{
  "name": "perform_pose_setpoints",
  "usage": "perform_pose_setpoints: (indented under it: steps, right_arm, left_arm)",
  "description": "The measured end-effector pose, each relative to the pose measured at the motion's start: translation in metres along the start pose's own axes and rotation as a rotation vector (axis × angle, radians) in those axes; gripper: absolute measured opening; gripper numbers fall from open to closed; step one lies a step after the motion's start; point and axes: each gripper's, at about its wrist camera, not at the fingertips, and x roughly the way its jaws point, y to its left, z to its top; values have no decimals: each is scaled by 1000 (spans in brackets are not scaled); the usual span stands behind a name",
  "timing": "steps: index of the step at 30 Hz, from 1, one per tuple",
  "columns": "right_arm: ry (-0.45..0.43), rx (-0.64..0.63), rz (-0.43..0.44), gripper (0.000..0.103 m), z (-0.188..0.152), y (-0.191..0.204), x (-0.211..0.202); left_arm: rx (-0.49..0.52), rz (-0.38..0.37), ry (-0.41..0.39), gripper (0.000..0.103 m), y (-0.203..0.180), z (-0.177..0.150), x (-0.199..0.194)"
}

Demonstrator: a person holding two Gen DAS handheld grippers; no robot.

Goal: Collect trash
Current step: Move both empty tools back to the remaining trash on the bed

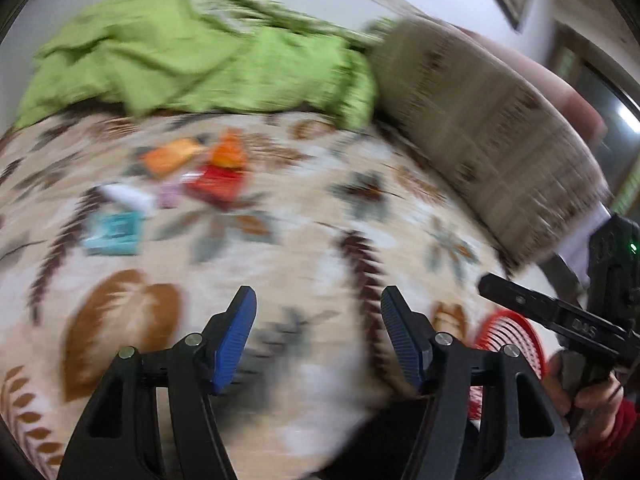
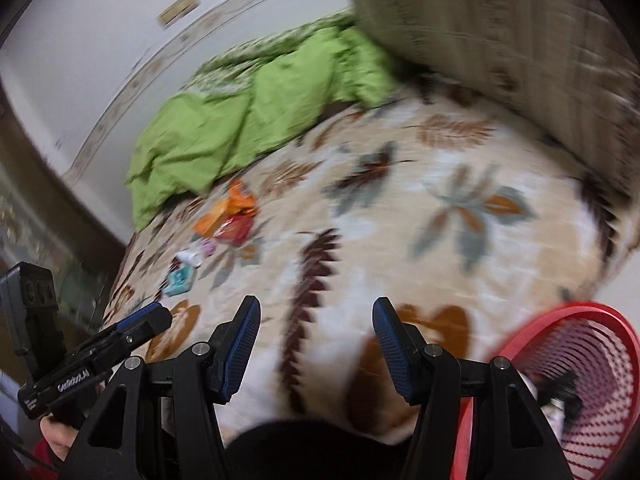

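Several pieces of trash lie in a cluster on the floral bedspread (image 1: 320,208): orange wrappers (image 1: 172,158), a red wrapper (image 1: 216,184), a white piece (image 1: 128,196) and a teal packet (image 1: 114,232). My left gripper (image 1: 318,300) hovers open and empty over the spread, well short of them. In the right wrist view the same orange wrappers (image 2: 228,208), red wrapper (image 2: 236,230) and teal packet (image 2: 180,280) lie far left of my right gripper (image 2: 316,308), which is open and empty too. A red mesh basket (image 2: 580,352) stands at the bed's near right edge. Both views are blurred.
A crumpled green blanket (image 1: 200,60) lies behind the trash. A large patterned bolster (image 1: 480,120) runs along the right side. The red basket (image 1: 508,332) holds some dark and white items (image 2: 560,396). A hand holds the other gripper (image 1: 540,312) at the right.
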Motion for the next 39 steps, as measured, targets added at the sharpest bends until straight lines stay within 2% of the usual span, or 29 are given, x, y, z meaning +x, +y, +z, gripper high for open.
perform_pose_setpoints:
  steps: [6, 10, 13, 17, 19, 23, 27, 29, 31, 33, 37, 39]
  right_arm:
    - [42, -126, 70, 62, -1, 68, 60]
    - [84, -146, 94, 62, -9, 88, 93]
    - [109, -154, 90, 62, -17, 91, 107]
    - [88, -154, 121, 62, -16, 90, 106]
    - [91, -135, 128, 62, -15, 85, 106]
    - [93, -104, 155, 62, -13, 80, 107]
    - [98, -102, 169, 62, -12, 81, 110]
    - [98, -103, 178, 62, -12, 81, 110]
    - [93, -101, 186, 62, -12, 80, 109]
    - [89, -94, 199, 62, -11, 78, 108]
    - [86, -80, 211, 62, -10, 76, 108]
    - [78, -77, 218, 62, -10, 75, 106]
  left_arm:
    - [-161, 132, -35, 64, 99, 11, -16]
    - [-218, 216, -47, 64, 155, 24, -14]
    - [-260, 241, -31, 64, 192, 35, -1]
    - [-328, 218, 4, 64, 228, 50, 28]
    - [-360, 183, 16, 64, 237, 58, 46]
    - [-422, 100, 31, 64, 249, 72, 79]
    - [-448, 80, 76, 64, 255, 75, 110]
    - [-399, 77, 94, 64, 247, 71, 116]
    - [-305, 71, 118, 64, 229, 64, 114]
    - [-253, 33, 149, 64, 215, 56, 111]
    - [-84, -63, 229, 64, 171, 28, 94]
    - [-28, -103, 234, 64, 157, 23, 83]
